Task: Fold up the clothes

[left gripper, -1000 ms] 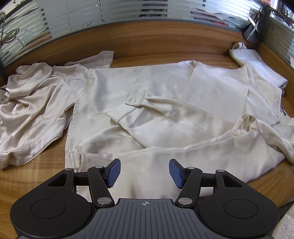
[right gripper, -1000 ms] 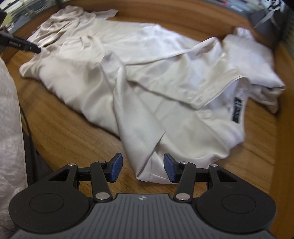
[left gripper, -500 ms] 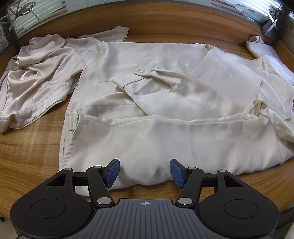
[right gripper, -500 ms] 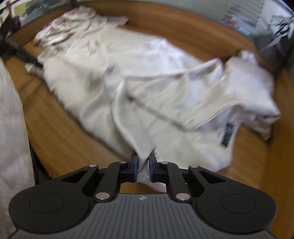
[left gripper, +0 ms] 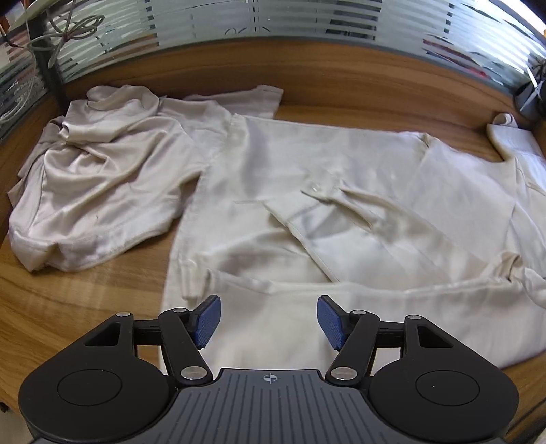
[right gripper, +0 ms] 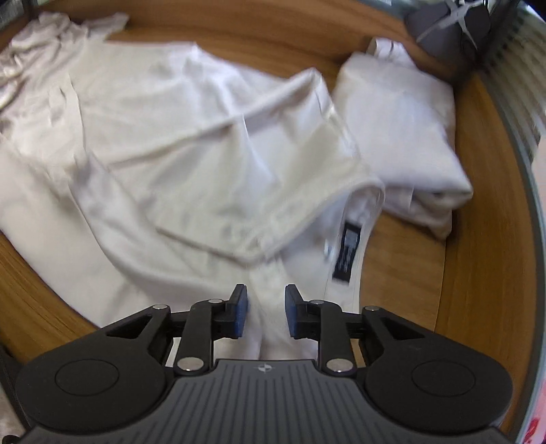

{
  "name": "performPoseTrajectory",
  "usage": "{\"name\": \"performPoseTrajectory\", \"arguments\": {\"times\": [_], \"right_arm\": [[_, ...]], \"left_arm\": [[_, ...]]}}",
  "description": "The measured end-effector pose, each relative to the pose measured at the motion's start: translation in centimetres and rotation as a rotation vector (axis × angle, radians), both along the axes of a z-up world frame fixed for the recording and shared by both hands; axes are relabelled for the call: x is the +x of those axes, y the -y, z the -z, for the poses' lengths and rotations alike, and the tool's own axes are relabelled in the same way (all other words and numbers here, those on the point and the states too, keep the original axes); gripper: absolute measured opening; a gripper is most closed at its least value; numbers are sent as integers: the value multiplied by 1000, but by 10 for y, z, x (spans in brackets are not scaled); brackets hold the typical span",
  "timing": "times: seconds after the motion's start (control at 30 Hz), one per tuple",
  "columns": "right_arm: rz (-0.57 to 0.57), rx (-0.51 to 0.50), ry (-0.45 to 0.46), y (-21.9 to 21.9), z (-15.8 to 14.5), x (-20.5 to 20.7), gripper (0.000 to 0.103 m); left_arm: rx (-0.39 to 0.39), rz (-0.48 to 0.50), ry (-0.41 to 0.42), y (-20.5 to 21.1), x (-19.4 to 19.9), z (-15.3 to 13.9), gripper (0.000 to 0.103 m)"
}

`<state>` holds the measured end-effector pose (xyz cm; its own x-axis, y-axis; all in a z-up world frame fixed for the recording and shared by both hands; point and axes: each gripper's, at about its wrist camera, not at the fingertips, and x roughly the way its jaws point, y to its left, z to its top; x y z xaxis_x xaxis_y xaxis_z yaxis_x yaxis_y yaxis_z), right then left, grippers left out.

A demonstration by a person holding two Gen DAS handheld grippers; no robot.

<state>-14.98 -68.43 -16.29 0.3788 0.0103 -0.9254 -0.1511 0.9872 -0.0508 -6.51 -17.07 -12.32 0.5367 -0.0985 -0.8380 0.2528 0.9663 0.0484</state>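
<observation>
A cream shirt lies spread on the wooden table, its near side folded over and a buttoned cuff lying across the middle. My left gripper is open and empty, just above the shirt's near folded edge. In the right wrist view the same shirt shows its collar with a dark label. My right gripper is partly open, with a ridge of the shirt's fabric lying loose between its pads. The view is blurred.
A crumpled cream garment lies at the left of the table. A folded white garment sits at the far right, beside a dark grey object. A wooden rim and striped glass partition close the back.
My right gripper shut on the shirt's fabric half a second ago and has now opened partway, moving forward over the collar. My left gripper stayed open and moved forward over the shirt's near edge.
</observation>
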Motion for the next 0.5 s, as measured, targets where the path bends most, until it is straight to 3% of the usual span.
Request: {"name": "performPoseTrajectory", "arguments": {"times": [0.27,0.5], "right_arm": [[-79,73,55,-1,-41,53,44],[-184,85,67,-17,-49,129,48]], "left_arm": [[-22,94,14,0,51,-17,68],[12,246,28,28,117,-20,67]]}}
